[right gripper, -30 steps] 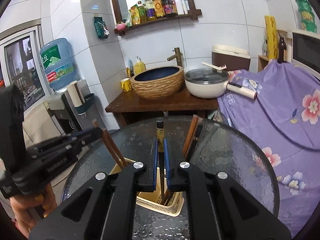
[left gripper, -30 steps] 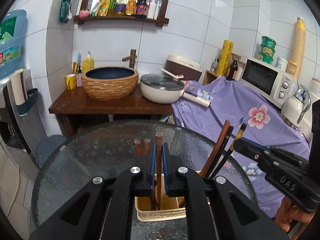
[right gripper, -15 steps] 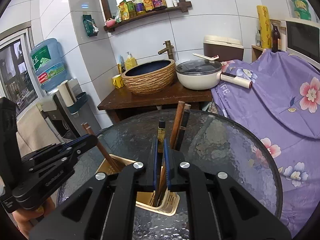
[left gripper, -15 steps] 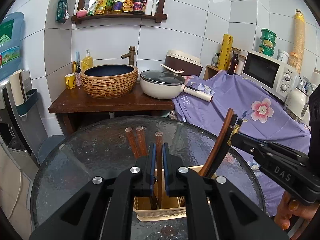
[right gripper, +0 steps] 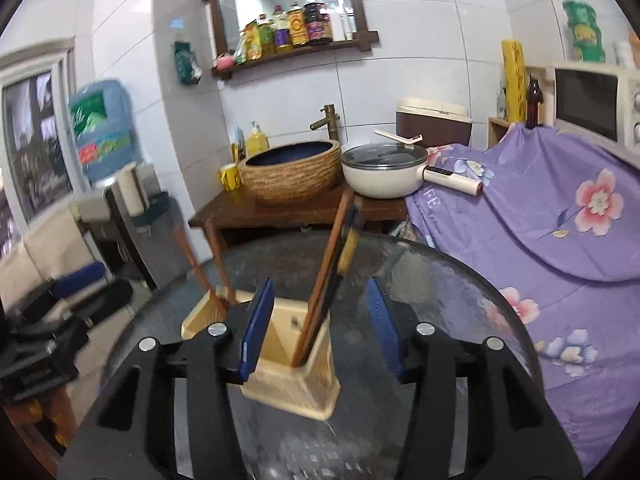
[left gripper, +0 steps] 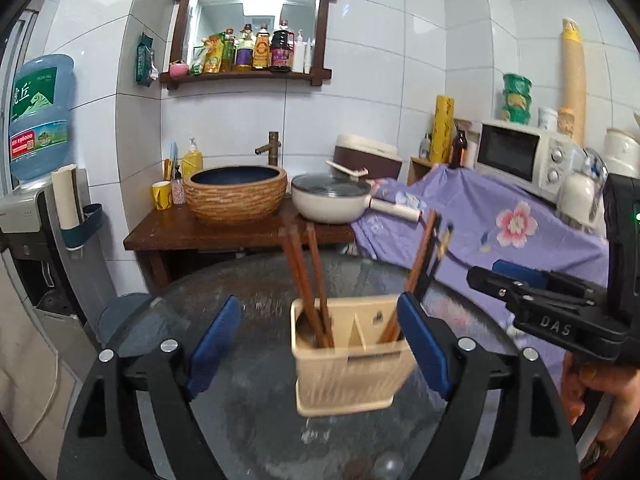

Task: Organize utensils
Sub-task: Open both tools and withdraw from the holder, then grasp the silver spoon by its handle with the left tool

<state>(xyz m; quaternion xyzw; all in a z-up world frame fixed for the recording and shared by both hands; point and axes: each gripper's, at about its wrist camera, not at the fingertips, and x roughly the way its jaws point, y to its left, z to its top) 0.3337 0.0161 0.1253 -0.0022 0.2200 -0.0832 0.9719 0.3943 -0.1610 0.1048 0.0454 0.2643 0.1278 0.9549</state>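
A cream utensil holder [left gripper: 348, 354] with two compartments stands on the round glass table [left gripper: 248, 312]. Brown chopsticks [left gripper: 304, 280] lean in its left compartment. Brown and dark chopsticks [left gripper: 420, 264] lean in its right one. My left gripper [left gripper: 316, 344] is open and empty, its blue pads either side of the holder. My right gripper [right gripper: 320, 320] is open and empty just before the holder [right gripper: 292, 364], where the dark chopsticks [right gripper: 332, 276] stand between its pads. The right gripper [left gripper: 540, 304] also shows at the right of the left wrist view.
Behind the table stand a wooden stand with a woven basin [left gripper: 236, 194] and a white pot [left gripper: 332, 200]. A purple flowered cloth [left gripper: 500, 232] covers the counter at right, with a microwave [left gripper: 524, 156]. A water dispenser [left gripper: 36, 168] is at left.
Both grippers have opened and let go of their chopsticks, which now rest in the holder. Both grippers have drawn back from the holder.
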